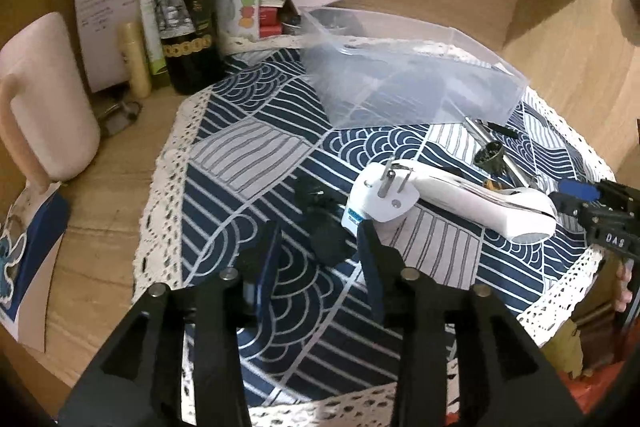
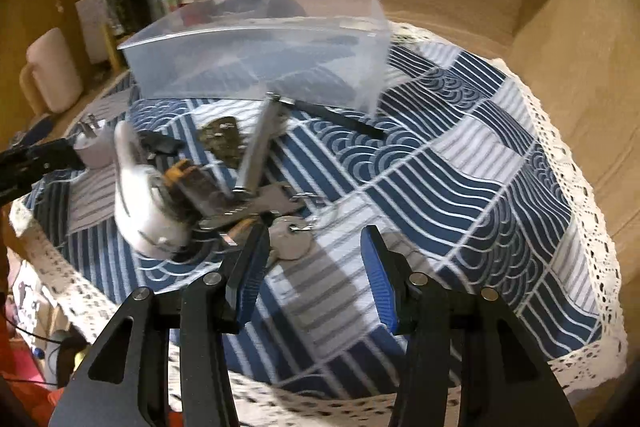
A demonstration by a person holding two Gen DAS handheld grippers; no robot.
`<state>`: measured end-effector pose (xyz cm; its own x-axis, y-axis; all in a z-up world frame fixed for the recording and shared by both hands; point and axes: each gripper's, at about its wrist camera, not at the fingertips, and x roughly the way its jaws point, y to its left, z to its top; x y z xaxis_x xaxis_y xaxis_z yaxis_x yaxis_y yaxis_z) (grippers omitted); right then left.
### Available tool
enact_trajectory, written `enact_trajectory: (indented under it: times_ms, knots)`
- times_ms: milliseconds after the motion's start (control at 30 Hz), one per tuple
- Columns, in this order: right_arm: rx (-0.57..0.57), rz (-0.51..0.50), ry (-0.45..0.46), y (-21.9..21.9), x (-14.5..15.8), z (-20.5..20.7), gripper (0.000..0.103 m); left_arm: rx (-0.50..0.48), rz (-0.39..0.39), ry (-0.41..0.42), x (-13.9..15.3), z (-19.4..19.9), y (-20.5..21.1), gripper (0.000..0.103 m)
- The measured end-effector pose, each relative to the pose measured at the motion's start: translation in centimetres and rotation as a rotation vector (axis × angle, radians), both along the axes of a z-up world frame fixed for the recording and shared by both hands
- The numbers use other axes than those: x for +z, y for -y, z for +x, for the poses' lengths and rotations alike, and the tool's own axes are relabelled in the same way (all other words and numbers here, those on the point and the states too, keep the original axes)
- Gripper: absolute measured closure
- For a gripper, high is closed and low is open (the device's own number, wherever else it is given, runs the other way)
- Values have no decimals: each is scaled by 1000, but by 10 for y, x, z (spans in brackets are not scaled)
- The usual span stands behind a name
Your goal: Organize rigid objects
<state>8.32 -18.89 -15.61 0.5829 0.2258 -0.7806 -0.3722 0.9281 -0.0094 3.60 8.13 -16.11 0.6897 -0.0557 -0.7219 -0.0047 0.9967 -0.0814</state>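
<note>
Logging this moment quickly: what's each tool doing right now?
Left tool: open, holding nothing.
Right tool: open, holding nothing.

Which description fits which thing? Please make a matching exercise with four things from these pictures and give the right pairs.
Things:
1. wine bottle
2. clear plastic box
3. white plug adapter
4. key

Descriptions:
A. lies with its metal prongs pointing up
B. stands upright beside the cloth, at the back left
C. lies on the cloth just ahead of the right gripper's fingertips
D. see-through, at the far side of the cloth

Pairs: 1-B, 2-D, 3-A, 4-C
</note>
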Motion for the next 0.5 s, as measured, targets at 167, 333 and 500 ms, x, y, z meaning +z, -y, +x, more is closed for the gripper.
enact_trajectory:
  times_ms: [167, 333, 500]
  knots:
    - [13, 20, -30, 0, -1, 5, 59, 3, 29, -24, -11, 10, 4, 64]
    - [49, 21, -36, -12, 0, 3, 59, 22, 50, -16, -11, 17, 4, 70]
    - [57, 38, -26, -16, 4, 4, 59, 36, 36, -12, -11, 21, -3, 87]
